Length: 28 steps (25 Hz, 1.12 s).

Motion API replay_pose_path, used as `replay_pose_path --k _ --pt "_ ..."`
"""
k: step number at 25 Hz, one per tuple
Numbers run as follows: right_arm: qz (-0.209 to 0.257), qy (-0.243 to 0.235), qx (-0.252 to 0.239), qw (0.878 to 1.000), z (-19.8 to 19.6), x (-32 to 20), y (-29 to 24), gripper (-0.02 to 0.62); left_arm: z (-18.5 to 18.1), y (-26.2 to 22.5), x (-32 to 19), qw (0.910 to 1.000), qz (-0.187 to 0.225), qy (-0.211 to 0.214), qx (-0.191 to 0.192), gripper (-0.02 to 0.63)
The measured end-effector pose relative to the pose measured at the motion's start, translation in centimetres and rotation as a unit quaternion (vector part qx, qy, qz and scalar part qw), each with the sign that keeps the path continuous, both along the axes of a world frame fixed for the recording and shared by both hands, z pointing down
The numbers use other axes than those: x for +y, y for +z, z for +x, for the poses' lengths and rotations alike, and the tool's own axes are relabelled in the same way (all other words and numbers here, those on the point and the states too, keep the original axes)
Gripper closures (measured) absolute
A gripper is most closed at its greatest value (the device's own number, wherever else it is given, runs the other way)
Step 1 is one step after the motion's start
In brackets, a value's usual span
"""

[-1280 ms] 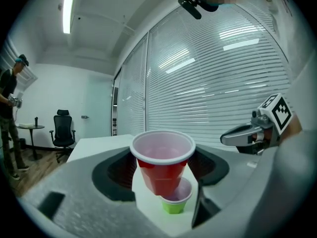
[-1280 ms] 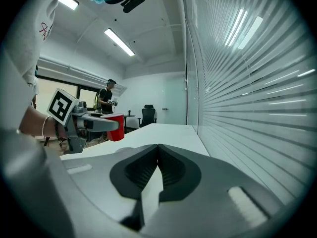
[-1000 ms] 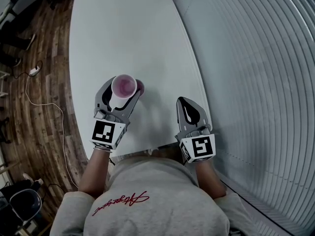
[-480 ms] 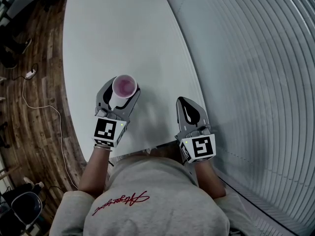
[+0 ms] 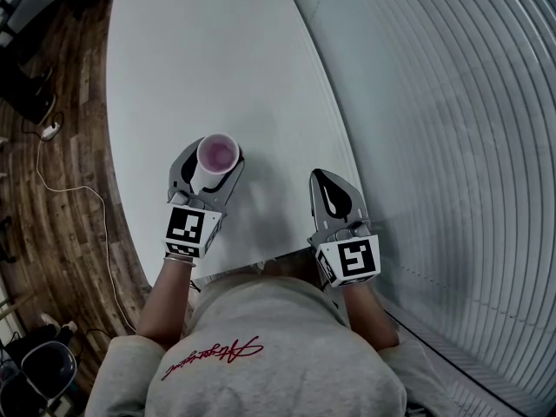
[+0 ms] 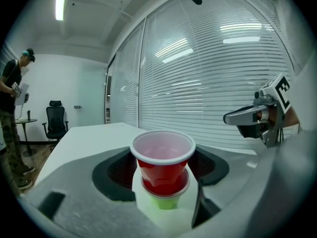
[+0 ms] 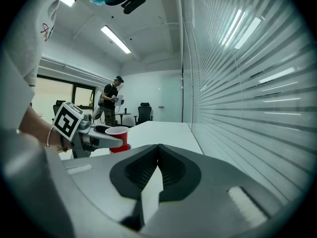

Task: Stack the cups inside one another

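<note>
The left tongs (image 5: 212, 159) sit left of centre in the head view, over the near part of the white bench (image 5: 217, 59), and are closed round a red cup (image 6: 163, 165) with a white rim and pale inside. Their jaws stand fairly wide, one dark pad against each side of the cup. In the left gripper view the cup is upright at the middle of the frame, its bottom sunk into the mouth of a lower cup (image 6: 167, 201). That one shows a red rim with green below it, and how far the two are nested cannot be told. The right tongs (image 5: 321, 177) lie toward the lower right of the head view, near the bench's right edge and well apart from the cups. Their jaws are pressed fully together with nothing between them. Slatted blinds (image 5: 452, 146) fill the right side and a wooden floor (image 5: 61, 198) the left. A person (image 7: 110, 105) stands far back at the left of the right gripper view.
</note>
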State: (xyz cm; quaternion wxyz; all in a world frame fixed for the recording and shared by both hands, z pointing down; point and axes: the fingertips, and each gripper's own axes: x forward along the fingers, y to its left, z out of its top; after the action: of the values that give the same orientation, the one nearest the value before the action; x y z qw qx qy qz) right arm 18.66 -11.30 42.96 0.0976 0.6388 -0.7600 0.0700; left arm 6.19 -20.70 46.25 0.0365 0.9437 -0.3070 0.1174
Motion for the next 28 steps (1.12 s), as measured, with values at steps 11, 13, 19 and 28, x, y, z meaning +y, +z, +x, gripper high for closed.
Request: replay_pose_path --k 11,13,19,28 --pt "-0.009 0.003 0.001 1.0 0.0 0.0 0.7 0.598 0.2 1.4 0.2 0.9999 -0.013 0.004 -0.007 0.296" --pt "-0.011 0.006 -0.001 1.0 0.1 0.0 0.5 0.598 0.3 1.3 0.3 0.9998 -0.016 0.005 -0.01 0.295" --pt "-0.014 0.006 -0.001 1.0 -0.1 -0.5 0.3 0.598 0.3 1.8 0.0 0.9996 -0.024 0.008 -0.014 0.295" --pt "-0.017 0.002 -0.001 1.0 -0.4 -1.2 -1.1 0.6 0.2 0.5 -0.3 0.9996 -0.024 0.015 -0.003 0.291"
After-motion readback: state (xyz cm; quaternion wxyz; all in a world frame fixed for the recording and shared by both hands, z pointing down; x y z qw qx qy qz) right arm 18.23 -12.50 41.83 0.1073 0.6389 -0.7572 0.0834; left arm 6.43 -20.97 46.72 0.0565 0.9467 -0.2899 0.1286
